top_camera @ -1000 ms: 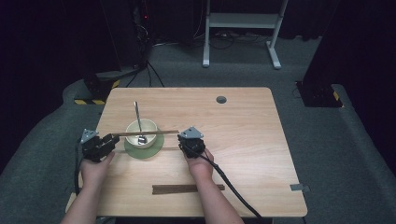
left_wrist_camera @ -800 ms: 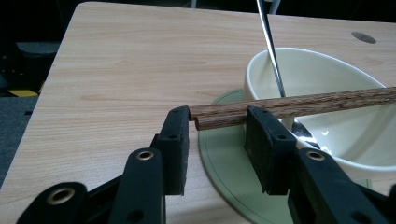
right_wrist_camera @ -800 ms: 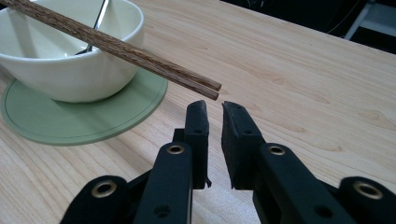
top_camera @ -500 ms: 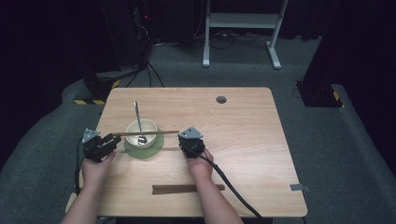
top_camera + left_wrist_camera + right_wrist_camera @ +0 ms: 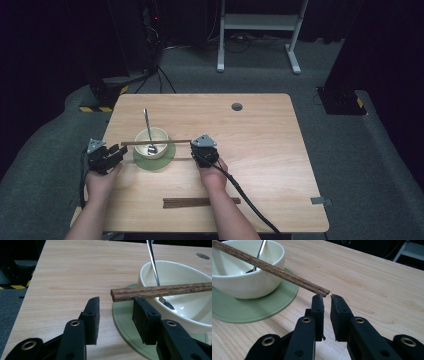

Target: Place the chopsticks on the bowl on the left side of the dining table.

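Wooden table, unlabelled cream bowl, chopsticks across its rim

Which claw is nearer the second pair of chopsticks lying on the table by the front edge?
Right. The right claw is just beyond those chopsticks, with its hand between them. The left claw is off to their left, beside the green plate.
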Tool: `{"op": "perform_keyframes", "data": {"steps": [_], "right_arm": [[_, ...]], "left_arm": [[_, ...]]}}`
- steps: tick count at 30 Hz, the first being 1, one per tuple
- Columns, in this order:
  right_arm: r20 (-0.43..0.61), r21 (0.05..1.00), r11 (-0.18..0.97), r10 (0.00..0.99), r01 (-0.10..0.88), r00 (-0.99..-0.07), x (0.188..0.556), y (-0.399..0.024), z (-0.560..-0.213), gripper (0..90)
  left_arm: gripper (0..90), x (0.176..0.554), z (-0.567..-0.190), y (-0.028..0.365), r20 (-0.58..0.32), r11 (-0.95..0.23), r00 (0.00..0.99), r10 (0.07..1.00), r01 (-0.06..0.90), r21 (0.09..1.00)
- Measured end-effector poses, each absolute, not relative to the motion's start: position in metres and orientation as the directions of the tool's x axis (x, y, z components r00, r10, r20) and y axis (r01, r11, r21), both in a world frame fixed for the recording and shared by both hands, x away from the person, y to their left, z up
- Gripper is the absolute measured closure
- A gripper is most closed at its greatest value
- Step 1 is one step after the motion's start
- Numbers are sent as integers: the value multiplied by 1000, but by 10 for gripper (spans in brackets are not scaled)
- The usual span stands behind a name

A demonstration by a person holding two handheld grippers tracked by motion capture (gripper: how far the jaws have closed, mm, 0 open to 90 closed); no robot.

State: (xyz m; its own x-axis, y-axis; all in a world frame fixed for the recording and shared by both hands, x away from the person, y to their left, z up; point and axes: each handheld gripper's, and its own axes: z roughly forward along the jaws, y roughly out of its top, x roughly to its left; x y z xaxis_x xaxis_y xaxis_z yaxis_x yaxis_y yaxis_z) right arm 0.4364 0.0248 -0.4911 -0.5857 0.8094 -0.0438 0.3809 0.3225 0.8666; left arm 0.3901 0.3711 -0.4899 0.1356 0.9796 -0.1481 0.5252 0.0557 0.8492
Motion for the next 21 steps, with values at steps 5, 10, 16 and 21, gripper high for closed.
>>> {"op": "perform_keyframes", "data": {"steps": [5,10,16,21], "right_arm": [[-47,867,325,807,377,-589,437,26,-492,805],[-54,864,334,805,377,-591,436,28,-491,804],[-54,862,338,802,377,-595,435,28,-491,788],[-50,861,337,802,381,-596,432,27,-489,715]], "left_arm": [[579,390,-490,373,-147,57,130,981,527,848],[583,389,-490,373,-148,58,131,980,523,850],[576,388,-490,373,-146,56,132,980,525,850],[550,386,-488,372,-133,39,144,981,521,852]]}}
